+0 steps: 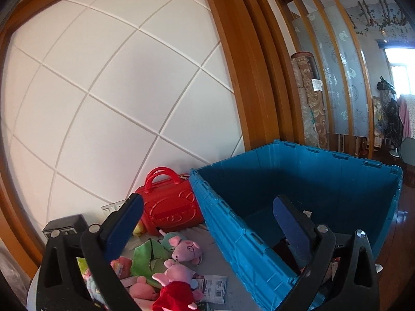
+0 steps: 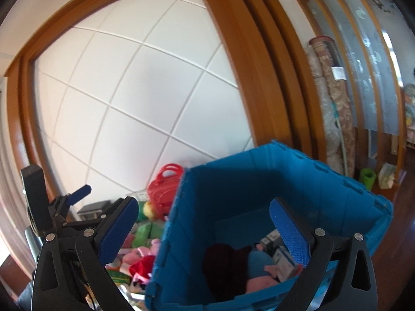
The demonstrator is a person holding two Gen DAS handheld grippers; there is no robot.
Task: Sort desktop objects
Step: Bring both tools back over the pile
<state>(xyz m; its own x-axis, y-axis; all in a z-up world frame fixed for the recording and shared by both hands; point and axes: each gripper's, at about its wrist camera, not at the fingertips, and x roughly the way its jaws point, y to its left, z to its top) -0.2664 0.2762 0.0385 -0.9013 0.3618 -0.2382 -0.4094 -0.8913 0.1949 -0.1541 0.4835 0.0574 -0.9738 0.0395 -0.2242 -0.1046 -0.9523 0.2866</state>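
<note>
Left wrist view, nearest: the left gripper (image 1: pixel 210 220) with its two blue-padded fingers (image 1: pixel 124 223) spread wide apart and nothing between them. The right-hand finger stands over the blue crate's (image 1: pixel 233 228) near wall; the left-hand one stands over the toy pile.

Below and between the fingers, on the grey tabletop (image 1: pixel 215 267): a pink pig plush in a red dress (image 1: pixel 176 287), a second pink pig plush (image 1: pixel 185 248) just behind it, a green plush (image 1: pixel 147 259) to their left, and a white labelled packet (image 1: pixel 214 289) lying flat beside the crate's wall. These toys lie outside the crate, touching one another.

Farther back, a red toy handbag (image 1: pixel 168 202) stands upright against the crate's left corner, partly hidden by the left-hand finger. A dark box (image 1: pixel 66 224) sits left of it, near the white panelled wall (image 1: pixel 116 90).

Right wrist view: the right gripper (image 2: pixel 205 228) likewise has its jaws wide apart, empty, straddling the crate's left wall. Inside the crate lie a dark maroon plush (image 2: pixel 223 261), a blue-and-pink plush (image 2: pixel 259 267) and small cartons (image 2: pixel 282 261). The other gripper shows at the far left of this view.

Beyond the crate: a wooden frame (image 1: pixel 246 77) and rolled patterned fabric (image 1: pixel 310 98).
</note>
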